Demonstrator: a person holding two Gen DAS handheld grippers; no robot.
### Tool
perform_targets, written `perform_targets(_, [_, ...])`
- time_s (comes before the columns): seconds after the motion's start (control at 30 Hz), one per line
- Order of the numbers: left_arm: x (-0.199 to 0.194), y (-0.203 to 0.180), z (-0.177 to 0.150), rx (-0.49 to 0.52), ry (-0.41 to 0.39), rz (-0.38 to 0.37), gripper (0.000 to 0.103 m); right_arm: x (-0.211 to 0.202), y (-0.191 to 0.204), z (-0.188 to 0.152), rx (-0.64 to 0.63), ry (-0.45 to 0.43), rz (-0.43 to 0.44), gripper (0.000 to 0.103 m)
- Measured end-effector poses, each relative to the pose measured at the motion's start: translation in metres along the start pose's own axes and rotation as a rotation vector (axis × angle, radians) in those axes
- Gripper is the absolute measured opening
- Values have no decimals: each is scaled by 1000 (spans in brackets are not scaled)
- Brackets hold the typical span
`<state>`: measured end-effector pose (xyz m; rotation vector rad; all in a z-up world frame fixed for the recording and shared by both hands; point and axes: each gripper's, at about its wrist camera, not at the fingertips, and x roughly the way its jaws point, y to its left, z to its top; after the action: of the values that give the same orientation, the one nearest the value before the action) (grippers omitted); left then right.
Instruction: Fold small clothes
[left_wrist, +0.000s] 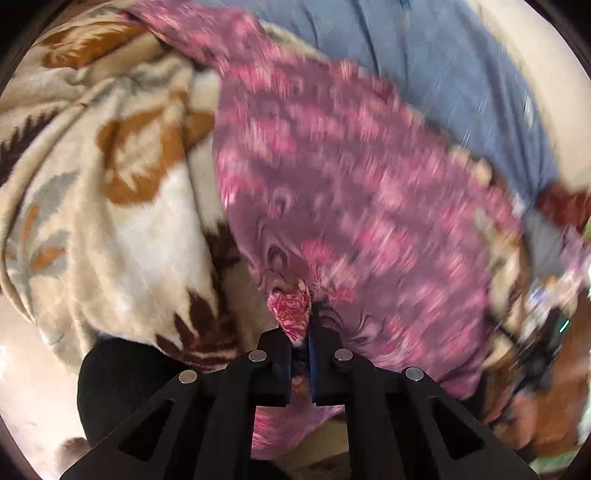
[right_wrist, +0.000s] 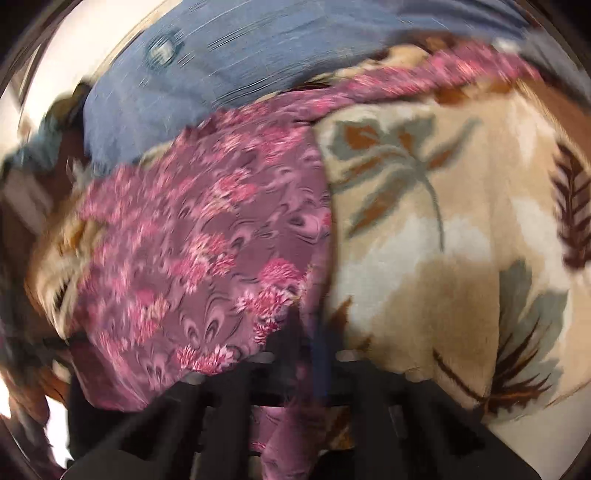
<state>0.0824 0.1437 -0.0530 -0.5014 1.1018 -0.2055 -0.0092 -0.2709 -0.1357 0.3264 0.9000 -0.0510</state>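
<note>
A pink and purple patterned garment (left_wrist: 332, 184) lies spread over a blanket. My left gripper (left_wrist: 301, 332) is shut on a bunched edge of it; the fabric stretches away from the fingers toward the upper left. In the right wrist view the same garment (right_wrist: 207, 251) fills the left half. My right gripper (right_wrist: 306, 332) is shut on its near edge, with a fold of cloth hanging down between the fingers. Both views are blurred by motion.
A cream blanket with brown and grey leaf prints (left_wrist: 110, 184) lies under the garment and also shows in the right wrist view (right_wrist: 461, 240). A blue denim piece (left_wrist: 443, 74) lies beyond it, and in the right wrist view (right_wrist: 221, 74) too.
</note>
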Motion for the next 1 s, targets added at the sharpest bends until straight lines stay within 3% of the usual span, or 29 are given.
perform_targets(0.07, [-27, 1, 7, -24, -45, -31, 5, -15, 4, 7, -7, -28, 22, 4])
perform_targets(0.13, [-41, 2, 8, -6, -63, 61, 6, -38, 1, 13, 9, -89, 41, 4])
perform_targets(0.2, [-32, 11, 2, -3, 0, 135, 9, -43, -4, 15, 15, -98, 24, 4])
perform_targets(0.3, [1, 37, -15, 7, 153, 343, 9, -25, -15, 7, 31, -31, -19, 4])
perform_targets(0.37, [1, 49, -20, 6, 152, 423, 8, -10, -20, -3, 34, 20, -45, 4])
perform_targets(0.47, [-26, 52, -12, -3, 51, 377, 9, -4, -24, -6, 57, 43, -28, 10])
perform_targets(0.5, [-34, 47, -6, 12, 20, 353, 13, -6, -25, -3, 61, 41, -24, 11])
perform_targets(0.57, [-39, 36, 3, 51, -20, 325, 36, -12, -27, 4, 65, 27, -29, 11])
perform_targets(0.6, [-41, 30, 3, 74, -49, 320, 55, -14, -29, 10, 75, 12, -23, 13])
perform_targets(0.63, [-40, 25, 5, 87, -69, 327, 61, -15, -30, 14, 85, 2, -15, 19])
perform_targets(0.73, [-14, 17, 9, 85, -46, 295, 60, -13, -30, 23, 118, -24, 11, 37])
perform_targets(0.77, [-2, 16, 10, 78, -36, 321, 58, -9, -28, 25, 117, -29, 13, 37])
perform_targets(0.8, [13, 11, 13, 90, -29, 353, 49, -5, -27, 24, 108, -26, 7, 37])
perform_targets(0.83, [30, 9, 14, 119, 5, 437, 36, 1, -25, 24, 97, -14, -2, 36])
perform_targets(0.9, [45, 6, 13, 160, 32, 505, 35, 11, -24, 24, 69, 16, -35, 33])
perform_targets(1.0, [23, -10, 14, 180, -31, 437, 34, 4, -26, 29, 53, 16, -22, 34])
